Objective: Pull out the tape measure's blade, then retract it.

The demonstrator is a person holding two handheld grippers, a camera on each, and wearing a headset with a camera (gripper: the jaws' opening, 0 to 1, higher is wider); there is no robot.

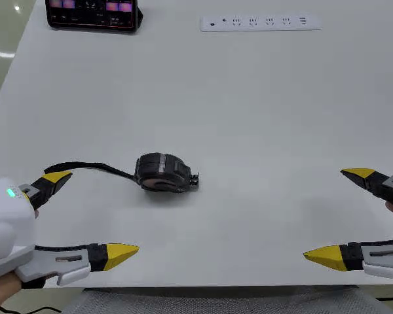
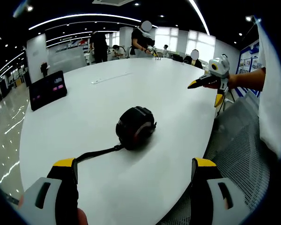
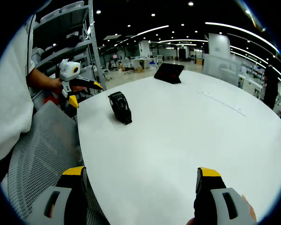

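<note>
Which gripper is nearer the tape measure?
The left gripper: the tape measure lies closer, its strap ending beside that gripper's jaw; the right gripper sits far off.

A broad white table is stretching away in front of me. A white power strip is lying flat near its far edge. A dark tablet is standing propped toward the far left, its screen glowing with coloured tiles. A grey mesh chair is sitting at the table's near edge. People are standing beyond the table, and metal shelving is rising off to one side.
</note>
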